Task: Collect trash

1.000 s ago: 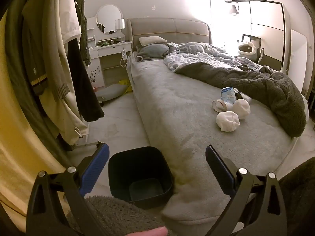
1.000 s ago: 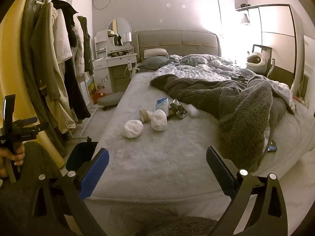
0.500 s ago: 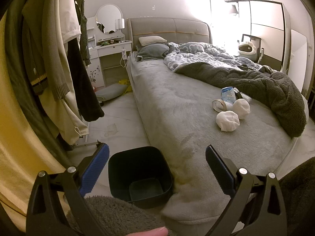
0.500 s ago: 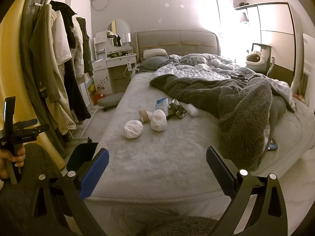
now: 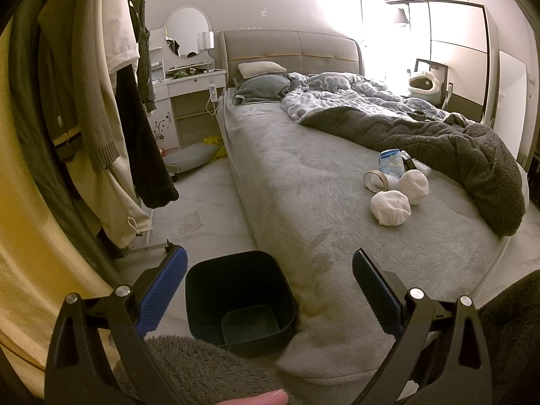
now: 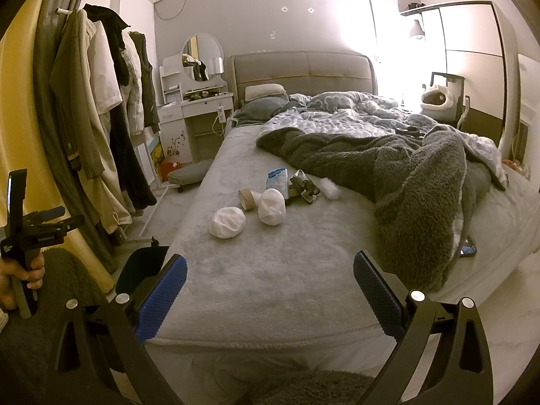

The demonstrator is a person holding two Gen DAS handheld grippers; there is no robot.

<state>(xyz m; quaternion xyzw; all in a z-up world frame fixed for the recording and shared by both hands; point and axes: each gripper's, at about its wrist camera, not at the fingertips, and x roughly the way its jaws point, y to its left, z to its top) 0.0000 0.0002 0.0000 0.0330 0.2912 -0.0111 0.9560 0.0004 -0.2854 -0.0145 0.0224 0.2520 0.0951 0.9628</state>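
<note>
bed [image 6: 270, 270]: wads [image 6: 226, 222], tube [image 6: 245, 198], packet [image 6: 277, 178], wrapper [image 6: 303, 182], blanket [image 6: 405, 182], phone [image 6: 467, 249]
floor [image 5: 202, 202]: bin [image 5: 240, 295], beside bed

left tool [image 5: 269, 285] spread, right tool [image 6: 270, 287] spread

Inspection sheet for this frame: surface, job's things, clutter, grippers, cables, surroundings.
Surface: grey bed, sheet rumpled, dark blanket heaped on its right half.
Job's things: two white wads, cardboard roll, blue-white packet, dark wrapper, small white clump clustered mid-bed; black bin on the floor at the bed corner, no trash visible inside.
Clutter: phone at the bed's right edge.
Grippers: left gripper open over the bin; right gripper open, short of the trash.
Cables: white charger lead hanging off the dresser.
Surroundings: hanging clothes, mirror dresser.
</note>
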